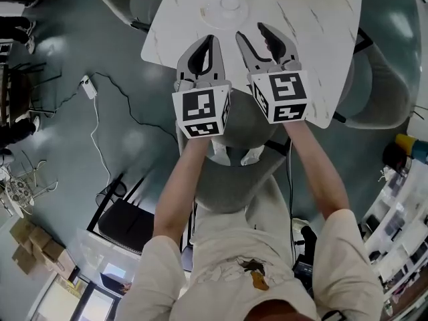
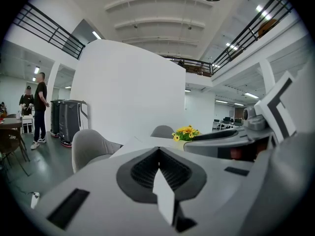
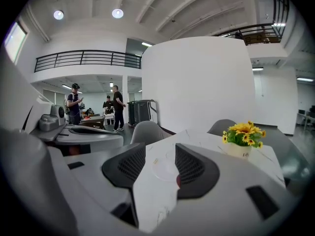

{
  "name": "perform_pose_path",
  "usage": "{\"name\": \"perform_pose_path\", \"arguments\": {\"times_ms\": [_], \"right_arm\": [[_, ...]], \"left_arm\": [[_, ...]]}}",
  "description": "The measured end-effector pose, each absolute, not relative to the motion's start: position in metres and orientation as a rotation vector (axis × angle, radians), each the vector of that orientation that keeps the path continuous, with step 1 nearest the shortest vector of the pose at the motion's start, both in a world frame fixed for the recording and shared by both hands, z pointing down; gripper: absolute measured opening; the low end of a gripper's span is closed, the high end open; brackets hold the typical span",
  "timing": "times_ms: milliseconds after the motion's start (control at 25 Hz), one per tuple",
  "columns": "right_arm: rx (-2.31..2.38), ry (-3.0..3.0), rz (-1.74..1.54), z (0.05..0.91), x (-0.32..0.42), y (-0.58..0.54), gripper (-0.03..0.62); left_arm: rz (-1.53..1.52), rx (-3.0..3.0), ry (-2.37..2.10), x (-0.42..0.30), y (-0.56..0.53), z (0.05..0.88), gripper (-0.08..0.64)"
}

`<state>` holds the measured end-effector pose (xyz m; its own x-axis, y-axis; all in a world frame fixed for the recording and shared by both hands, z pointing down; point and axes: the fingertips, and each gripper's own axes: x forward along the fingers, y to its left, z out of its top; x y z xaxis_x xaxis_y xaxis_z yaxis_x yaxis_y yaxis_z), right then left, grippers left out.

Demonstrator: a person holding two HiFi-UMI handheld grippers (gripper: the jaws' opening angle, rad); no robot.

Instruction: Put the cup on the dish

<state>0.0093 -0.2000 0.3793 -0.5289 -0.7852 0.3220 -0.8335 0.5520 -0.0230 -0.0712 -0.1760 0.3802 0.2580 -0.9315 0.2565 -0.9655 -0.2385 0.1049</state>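
White marble table [image 1: 311, 39] holds a clear round dish [image 1: 226, 5]; left claw [image 1: 212, 39] clenched, right claw [image 1: 251, 32] released.

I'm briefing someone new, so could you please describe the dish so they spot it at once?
Start at the white marble-patterned table before the person. Toward its far side lies the dish. It is round, shallow and see-through, unlike the pot of yellow flowers at the far right corner.
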Motion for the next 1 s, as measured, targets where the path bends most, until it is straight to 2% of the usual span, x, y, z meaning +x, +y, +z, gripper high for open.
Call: {"name": "perform_pose_path", "arguments": {"times_ms": [40,240,400,480,1000], "right_arm": [[1.339,-2.521,0.25,0.375,0.011,-0.194,0.192],[1.334,-2.535,0.229,0.352,0.022,-0.167,0.086],[1.306,-2.567,0.304,0.339,0.023,-0.149,0.082],[1.305,-2.577,0.344,0.336,0.024,-0.136,0.022],[1.214,-2.63,0.243,0.289,0.032,-0.063,0.005]], "left_arm": [[0.206,2.291,-1.764,-0.069,-0.171,0.376,0.003],[0.212,2.291,-1.753,-0.058,-0.146,0.36,0.003],[0.202,2.287,-1.75,-0.051,-0.131,0.345,0.003],[0.203,2.288,-1.742,-0.047,-0.121,0.34,0.003],[0.241,2.285,-1.686,-0.027,-0.057,0.305,0.003]]}}
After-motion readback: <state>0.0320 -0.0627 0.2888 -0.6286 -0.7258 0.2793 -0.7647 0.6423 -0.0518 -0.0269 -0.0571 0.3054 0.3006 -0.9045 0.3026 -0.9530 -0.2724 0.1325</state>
